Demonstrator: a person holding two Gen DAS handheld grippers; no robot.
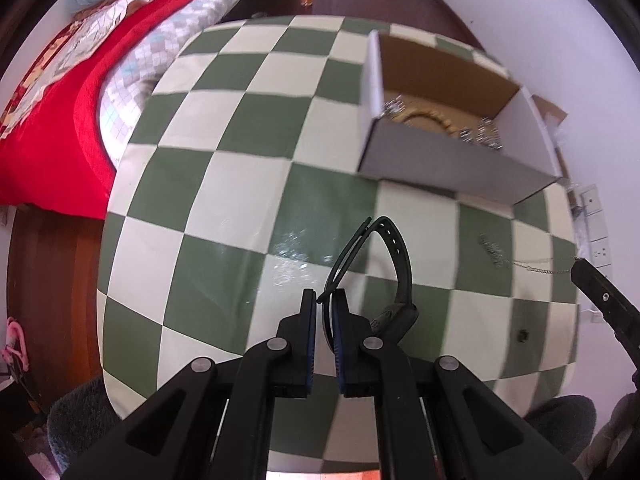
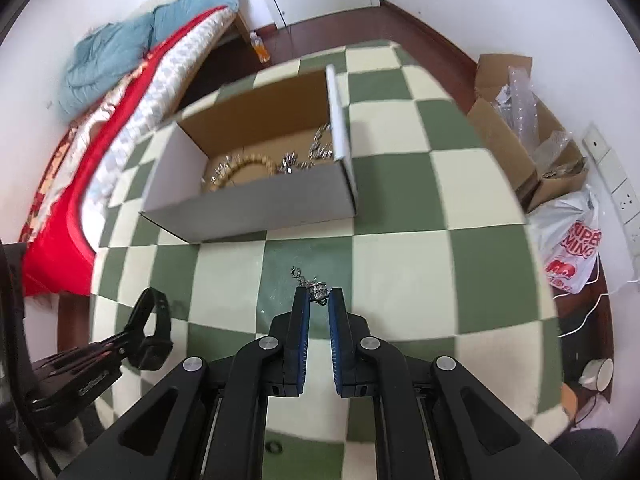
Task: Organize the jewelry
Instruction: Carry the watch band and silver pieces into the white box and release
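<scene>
Left tongs (image 1: 323, 300) clamp the black watch (image 1: 394, 280) by its strap, lifted short of the box (image 1: 452, 168). Right tongs (image 2: 319, 300) pinch the silver chain (image 2: 316, 286), nearer the box, which lies straight ahead on the counter (image 1: 224, 184); jewelry already inside.

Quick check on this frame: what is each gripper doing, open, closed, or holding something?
Left gripper: closed on the black watch, pinching its strap.
Right gripper: closed on the silver chain, held at the fingertips above the table.
</scene>
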